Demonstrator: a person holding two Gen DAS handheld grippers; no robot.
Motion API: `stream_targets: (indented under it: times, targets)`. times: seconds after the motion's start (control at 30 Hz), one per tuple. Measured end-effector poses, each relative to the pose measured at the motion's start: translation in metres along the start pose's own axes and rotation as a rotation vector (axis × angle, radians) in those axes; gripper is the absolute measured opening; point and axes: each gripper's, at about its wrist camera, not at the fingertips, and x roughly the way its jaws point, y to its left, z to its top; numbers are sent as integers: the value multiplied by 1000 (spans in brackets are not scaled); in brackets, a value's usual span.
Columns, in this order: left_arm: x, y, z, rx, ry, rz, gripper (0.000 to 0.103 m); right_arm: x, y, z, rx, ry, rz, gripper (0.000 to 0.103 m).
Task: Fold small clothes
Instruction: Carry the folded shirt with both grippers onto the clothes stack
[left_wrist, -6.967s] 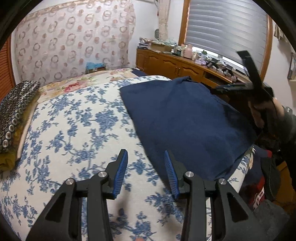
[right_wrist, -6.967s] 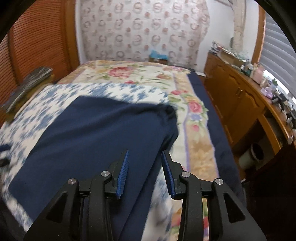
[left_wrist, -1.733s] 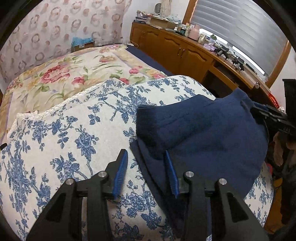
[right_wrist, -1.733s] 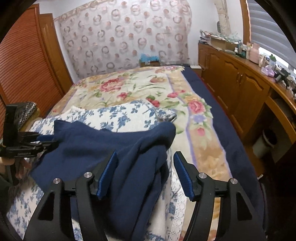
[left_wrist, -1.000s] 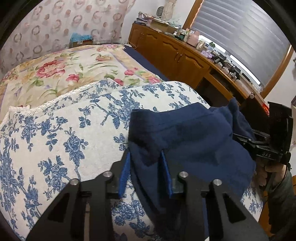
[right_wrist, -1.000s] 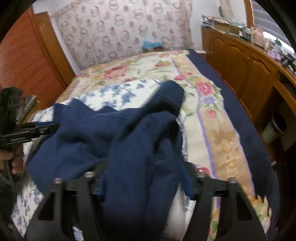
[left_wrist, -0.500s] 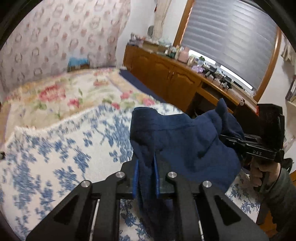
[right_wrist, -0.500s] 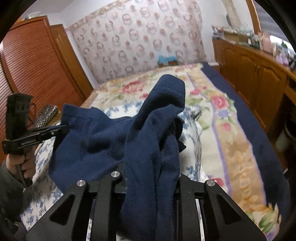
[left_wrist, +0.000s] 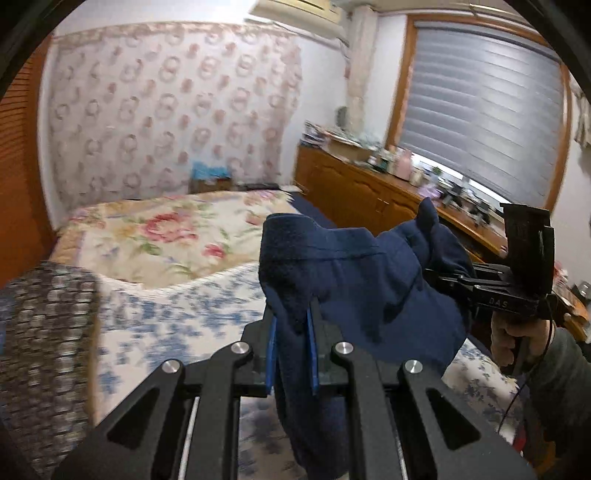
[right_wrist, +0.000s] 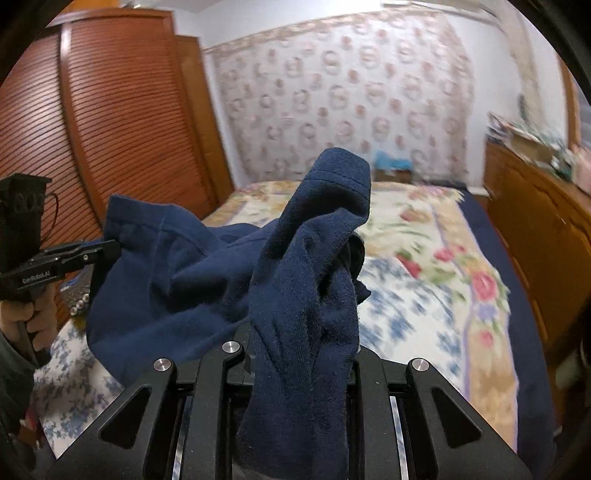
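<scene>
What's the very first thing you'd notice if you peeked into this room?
A dark blue garment hangs in the air in the middle of both views, pinched by the left tongs at one end and the right tongs at the other. Below it lies the bed with big pink roses and a blue-flowered cover, and reddish slatted wardrobe doors stand at the left of the right view.
</scene>
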Motion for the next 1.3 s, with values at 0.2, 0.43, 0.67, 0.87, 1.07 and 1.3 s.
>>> stream_targets:
  times: [0.2, 0.43, 0.67, 0.87, 1.07, 1.3]
  targets:
    - [-41, 42, -6, -27, -51, 103, 11, 43, 47, 33, -98, 17, 90, 18]
    - [-79, 87, -18, -65, -115, 207, 11, 77, 107, 67, -216, 26, 162, 18]
    - [-116, 136, -43, -148, -237, 339, 11, 124, 181, 111, -398, 44, 205, 18]
    - [-129, 168, -87, -241, -266, 451, 11, 181, 258, 142, -529, 84, 267, 18]
    - [-139, 184, -130, -336, -246, 500, 11, 236, 318, 138, -667, 167, 324, 18]
    - [-129, 205, -155, -418, -175, 532, 11, 272, 338, 139, -609, 178, 298, 44]
